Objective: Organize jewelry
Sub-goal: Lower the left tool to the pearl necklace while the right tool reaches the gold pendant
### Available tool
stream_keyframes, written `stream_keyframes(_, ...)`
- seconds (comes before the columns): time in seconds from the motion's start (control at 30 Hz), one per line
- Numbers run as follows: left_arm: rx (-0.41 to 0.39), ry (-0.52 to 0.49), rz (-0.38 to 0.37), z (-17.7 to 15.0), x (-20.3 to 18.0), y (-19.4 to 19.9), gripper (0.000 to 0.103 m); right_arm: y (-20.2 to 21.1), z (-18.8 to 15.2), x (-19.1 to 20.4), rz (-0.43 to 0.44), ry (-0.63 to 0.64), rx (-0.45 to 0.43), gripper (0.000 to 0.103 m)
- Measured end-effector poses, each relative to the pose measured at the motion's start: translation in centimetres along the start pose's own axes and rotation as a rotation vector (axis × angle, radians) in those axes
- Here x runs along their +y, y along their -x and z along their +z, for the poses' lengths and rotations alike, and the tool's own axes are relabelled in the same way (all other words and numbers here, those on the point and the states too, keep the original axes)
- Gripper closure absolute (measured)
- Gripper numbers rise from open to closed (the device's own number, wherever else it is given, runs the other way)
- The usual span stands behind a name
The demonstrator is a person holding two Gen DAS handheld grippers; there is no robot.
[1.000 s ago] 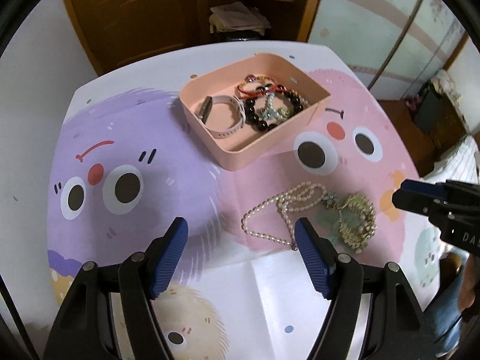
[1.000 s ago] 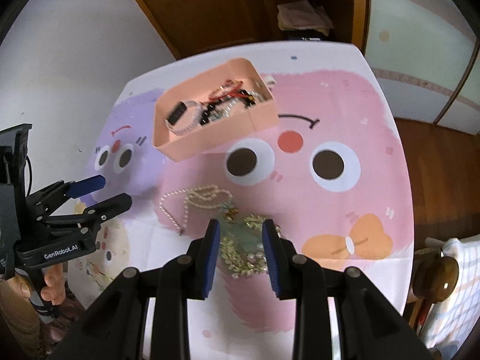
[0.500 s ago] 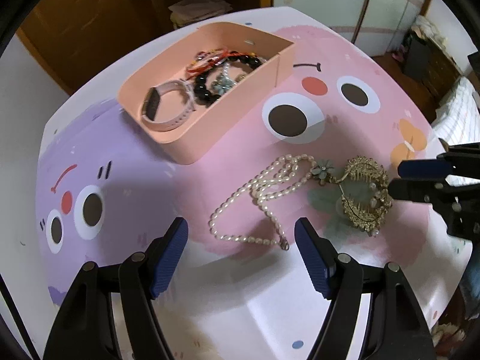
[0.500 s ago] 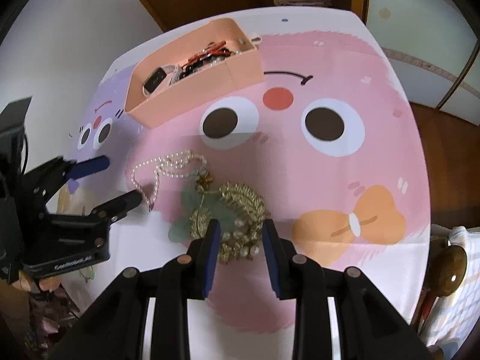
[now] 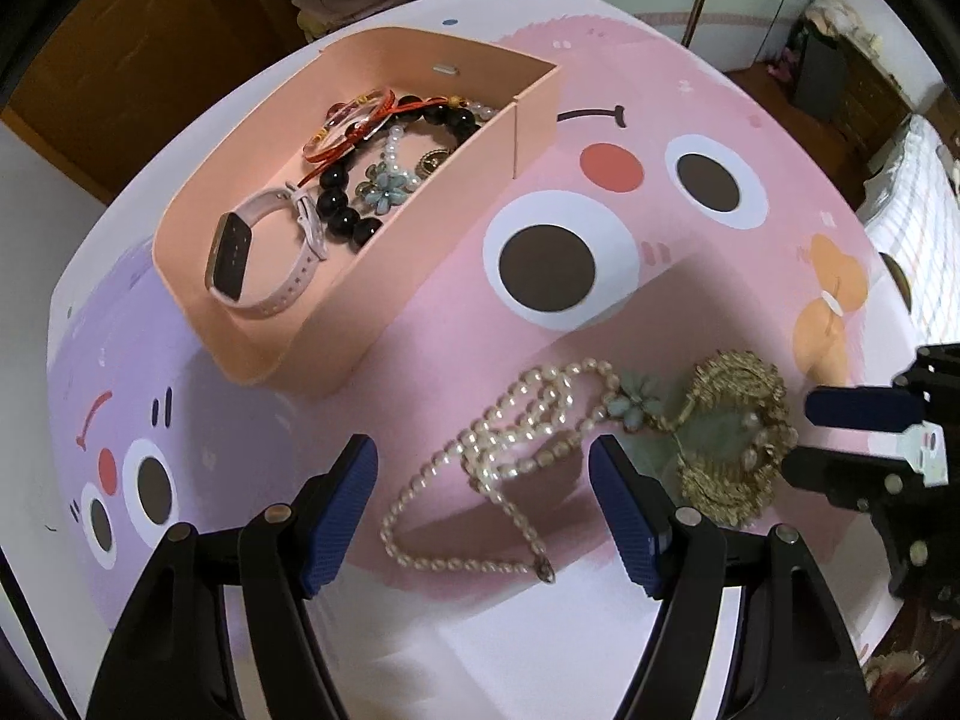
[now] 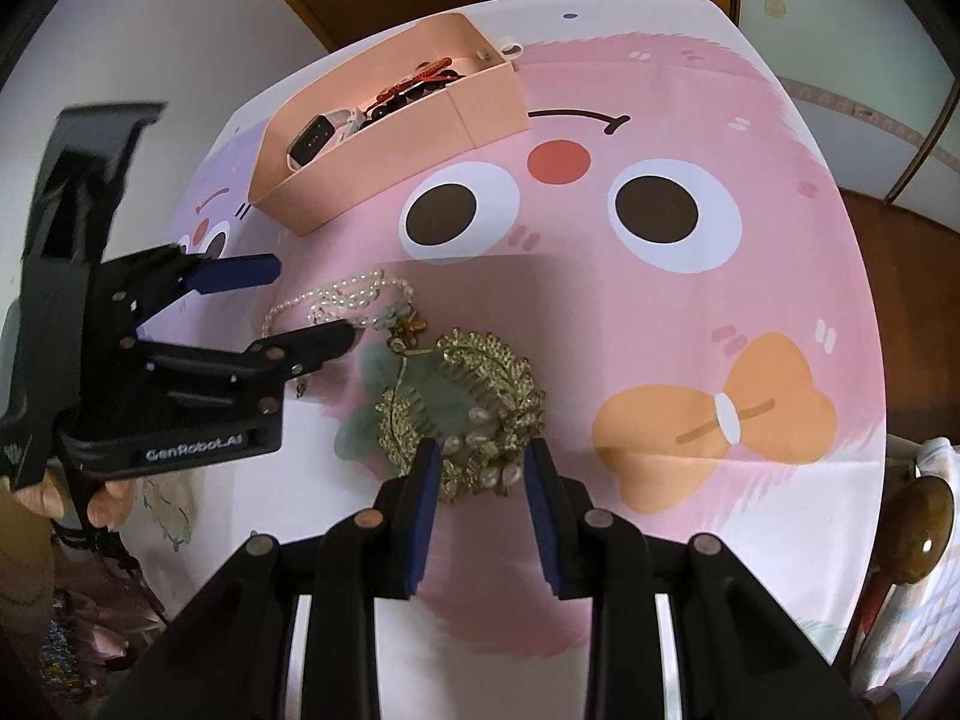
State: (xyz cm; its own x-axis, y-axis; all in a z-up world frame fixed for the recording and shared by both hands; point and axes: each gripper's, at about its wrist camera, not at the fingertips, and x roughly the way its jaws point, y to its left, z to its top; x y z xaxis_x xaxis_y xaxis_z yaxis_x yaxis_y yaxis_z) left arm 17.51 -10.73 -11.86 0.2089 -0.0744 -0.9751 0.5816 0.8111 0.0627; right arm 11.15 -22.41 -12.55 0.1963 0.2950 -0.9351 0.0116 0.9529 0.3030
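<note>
A pearl necklace (image 5: 528, 387) lies loose on the cartoon-printed cloth, linked by a small blue flower to a gold leaf hair comb (image 5: 732, 384) with green petals. My left gripper (image 5: 483, 471) hangs open just above the necklace, its fingers straddling the strands without touching them. My right gripper (image 6: 483, 456) points down at the comb (image 6: 480, 360). Its narrow jaws stand on either side of the comb's near pearl cluster and are not pressed on it. The pink box (image 5: 384, 276) behind holds a watch (image 5: 264, 252), a black bead bracelet (image 5: 342, 210) and red cord bracelets (image 5: 354, 120).
The cloth (image 6: 660, 312) covers a small table whose edges fall off near and to the right. A hand (image 6: 108, 504) holds the left gripper (image 6: 315, 300) at the left of the right wrist view. A wooden cabinet (image 5: 150, 30) stands behind, and a bed (image 5: 924, 228) lies to the right.
Both grippers have come down toward the table. The left one moved over the pearl necklace and rolled. The right one sank until the comb's edge lies between its fingers.
</note>
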Motion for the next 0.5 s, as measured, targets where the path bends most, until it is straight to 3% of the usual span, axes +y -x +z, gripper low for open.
stream_keyframes(0.13,0.054,-0.014,-0.009,1.2,-0.1,-0.9,0.038,0.1,-0.1,0.0,0.004,-0.003,0.0,0.074)
stream_keyframes(0.23,0.077,-0.006,-0.038,2.1,0.6,-1.5,0.052,0.2,-0.2,-0.2,0.004,-0.006,-0.002,0.074)
stream_keyframes(0.3,0.09,0.015,-0.069,2.5,0.8,-1.8,0.076,0.1,-0.1,-0.2,0.005,-0.012,-0.001,0.074)
stream_keyframes(0.37,0.099,0.052,-0.078,2.8,1.4,-2.1,0.09,0.1,-0.1,-0.3,0.006,-0.017,-0.001,0.074)
stream_keyframes(0.5,0.11,0.128,-0.086,2.6,2.9,-2.5,0.091,-0.1,0.1,-0.5,0.013,-0.028,0.003,0.074)
